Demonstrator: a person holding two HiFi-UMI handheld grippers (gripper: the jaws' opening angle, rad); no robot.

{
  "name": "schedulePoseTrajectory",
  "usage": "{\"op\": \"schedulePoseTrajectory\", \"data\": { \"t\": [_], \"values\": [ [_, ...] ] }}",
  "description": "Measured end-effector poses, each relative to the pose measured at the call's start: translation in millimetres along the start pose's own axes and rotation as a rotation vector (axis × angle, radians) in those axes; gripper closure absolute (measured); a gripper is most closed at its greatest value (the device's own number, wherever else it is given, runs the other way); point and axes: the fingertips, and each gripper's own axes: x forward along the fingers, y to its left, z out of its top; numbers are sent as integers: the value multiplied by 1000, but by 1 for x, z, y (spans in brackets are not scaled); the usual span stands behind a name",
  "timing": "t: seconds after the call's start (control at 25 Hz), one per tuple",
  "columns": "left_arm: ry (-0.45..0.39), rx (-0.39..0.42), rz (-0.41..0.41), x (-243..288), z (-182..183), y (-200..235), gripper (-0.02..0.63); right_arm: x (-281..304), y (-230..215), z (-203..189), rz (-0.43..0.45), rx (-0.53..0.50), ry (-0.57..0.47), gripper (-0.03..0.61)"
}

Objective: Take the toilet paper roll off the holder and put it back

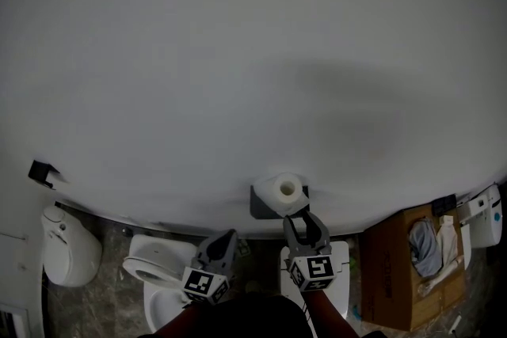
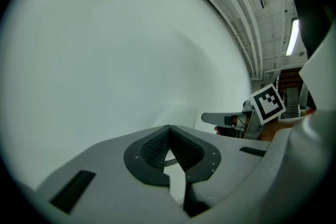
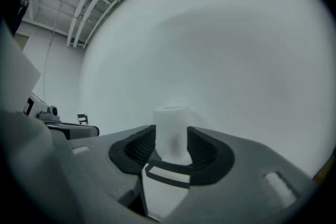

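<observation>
The toilet paper roll [image 1: 285, 190] sits on its grey holder [image 1: 260, 206], low on a broad white wall [image 1: 238, 51], with its open core facing the head camera. The right hand-held gripper [image 1: 303, 219] is right at the roll, just below it in the head view. In its own view the jaws stand moderately apart and the white roll fills the gap between them. The picture there is soft, and the pads do not appear to press on the paper. The left hand-held gripper [image 1: 226, 237] hangs lower and to the left, well clear of the roll. Its jaws meet at the tips with nothing between them, and it faces bare wall.

Nothing lies between the right gripper and the roll (the crowding is all lower down). A white toilet [image 1: 154, 265] stands under the left gripper and a white boxy unit [image 1: 339, 281] under the right one. A rounded white fixture [image 1: 70, 251] sits at the far left, below a small black bracket [image 1: 41, 171] on the wall. To the right an open cardboard box [image 1: 392, 281] holds crumpled cloth and other items, and a white device [image 1: 485, 216] is beside it.
</observation>
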Motion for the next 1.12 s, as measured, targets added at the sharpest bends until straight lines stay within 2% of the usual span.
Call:
{"op": "schedulePoseTrajectory", "data": {
  "t": [0.08,0.16,0.52,0.64,0.88,1.12],
  "values": [
    [-7,8,-4,9,1,0,601,11,-3,4,2,-23,8,342],
    [-16,8,-12,17,2,1,601,21,-2,6,10,-23,14,297],
    [-25,-8,-2,34,6,9,601,62,-1,4,23,-65,35,204],
    [8,-17,17,35,15,4,601,72,0,3,15,-87,50,202],
    [0,-29,20,35,18,3,601,82,0,7,22,-91,43,212],
    [-61,12,39,21,8,22,601,75,3,16,30,-55,39,216]
  ]
}}
